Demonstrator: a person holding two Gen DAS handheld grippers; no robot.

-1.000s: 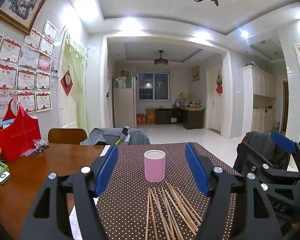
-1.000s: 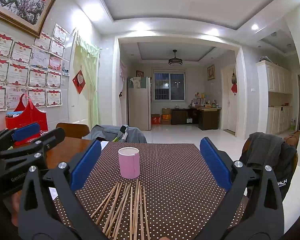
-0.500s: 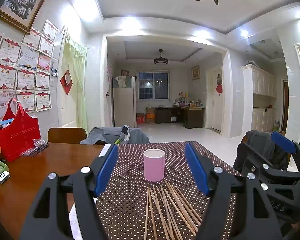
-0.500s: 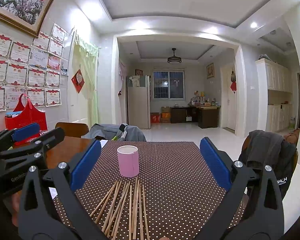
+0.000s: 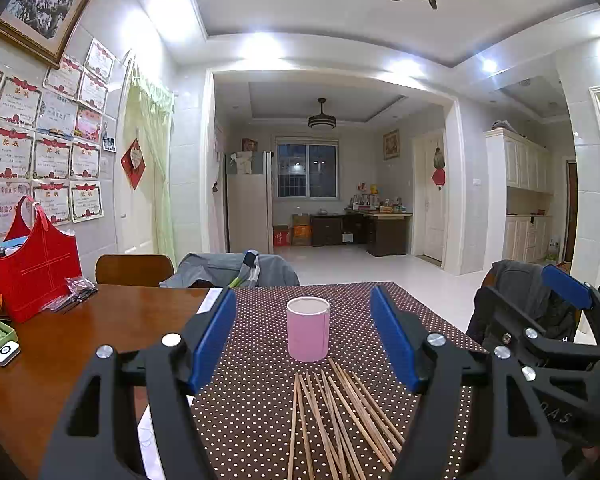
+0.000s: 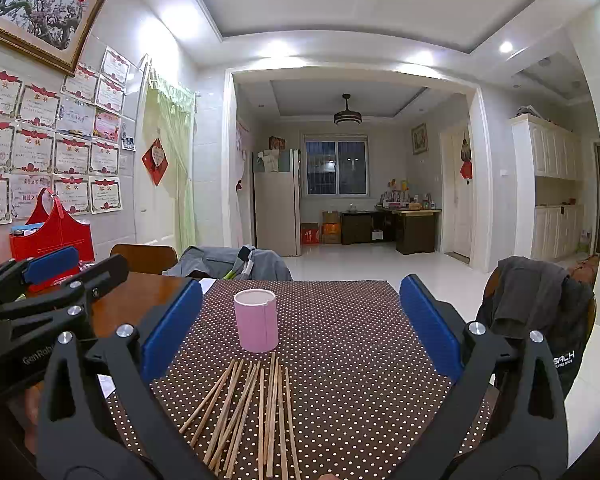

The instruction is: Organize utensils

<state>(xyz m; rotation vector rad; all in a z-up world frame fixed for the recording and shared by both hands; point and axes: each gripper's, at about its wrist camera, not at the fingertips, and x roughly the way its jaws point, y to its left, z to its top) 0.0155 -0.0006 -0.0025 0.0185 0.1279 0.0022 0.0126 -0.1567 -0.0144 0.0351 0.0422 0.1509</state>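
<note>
Dotted brown cloth covers the desk point(image 5: 60, 352). Chopsticks point(image 6: 256, 412) lie fanned just before the pink cup point(image 6: 256, 320), long axes toward it, below and ahead of the right hand-held gripper point(image 6: 300, 320), which seems nearer. Left hand-held gripper point(image 5: 303, 336) is seen beside. Both are spread wide, empty. Cup's rim notch is shown only by the right view.

Both wrist cameras look level along the table from its near end, left beside right, sharing the cup point(image 5: 307, 334) and chopsticks point(image 6: 256, 416).
</note>
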